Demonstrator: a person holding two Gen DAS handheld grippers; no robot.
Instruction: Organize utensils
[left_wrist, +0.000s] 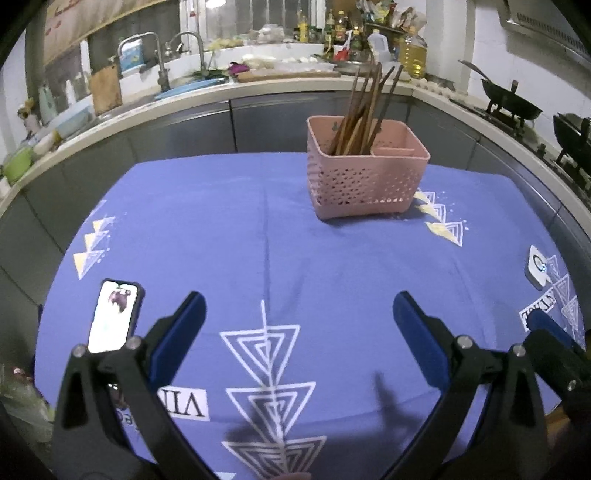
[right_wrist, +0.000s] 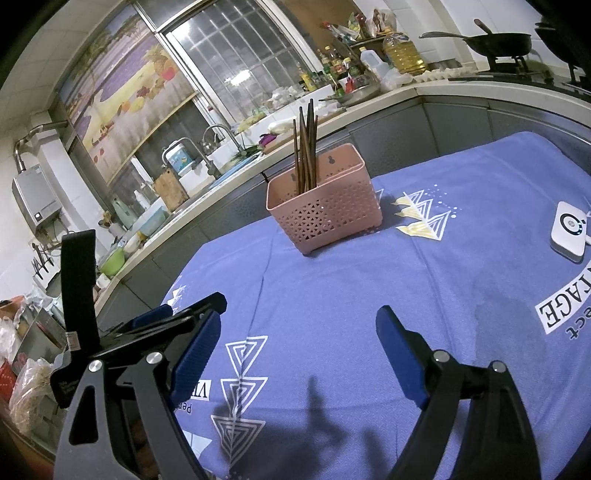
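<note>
My left gripper (left_wrist: 299, 314) and right gripper (right_wrist: 297, 332) gape wide, empty; chopsticks (left_wrist: 364, 110) stand in the pink basket (left_wrist: 365, 184), upper centre.

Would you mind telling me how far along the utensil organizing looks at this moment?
It looks essentially done: the chopsticks stand together in one compartment of the pink basket, and no loose utensils show on the blue tablecloth. Nothing is in hand: the left gripper and right gripper both hang open and empty over the cloth. Only a phone and a white device lie there.
</note>
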